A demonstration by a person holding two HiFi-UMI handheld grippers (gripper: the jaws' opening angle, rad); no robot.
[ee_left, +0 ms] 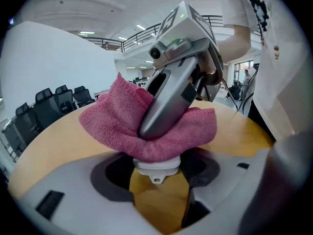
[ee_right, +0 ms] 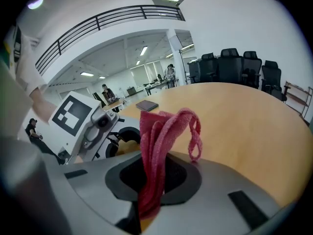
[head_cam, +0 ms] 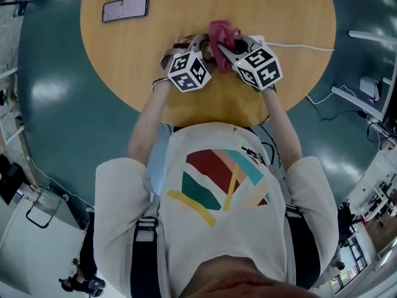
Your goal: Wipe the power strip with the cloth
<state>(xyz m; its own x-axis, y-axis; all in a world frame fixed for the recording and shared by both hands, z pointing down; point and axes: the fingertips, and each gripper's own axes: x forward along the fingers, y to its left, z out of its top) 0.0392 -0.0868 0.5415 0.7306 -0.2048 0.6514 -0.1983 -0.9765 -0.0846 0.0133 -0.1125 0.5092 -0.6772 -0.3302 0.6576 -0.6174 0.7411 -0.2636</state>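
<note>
The white power strip (ee_left: 156,166) lies on the round wooden table (head_cam: 155,73). Its near end sits between the jaws of my left gripper (ee_left: 156,176), and the dark pads touch it on both sides. A pink cloth (ee_left: 117,116) is draped over the strip and hides most of it. My right gripper (ee_left: 151,129) comes down from above and is shut on the cloth (ee_right: 156,146), which is bunched in a fold between its jaws (ee_right: 149,180). In the head view both grippers (head_cam: 201,45) (head_cam: 226,47) meet at the cloth (head_cam: 221,33), with the left one on the left.
A phone (head_cam: 124,9) lies face up at the far left of the table. The strip's white cable (head_cam: 298,46) runs off to the right across the tabletop. Black chairs (ee_right: 234,65) stand beyond the table's far edge.
</note>
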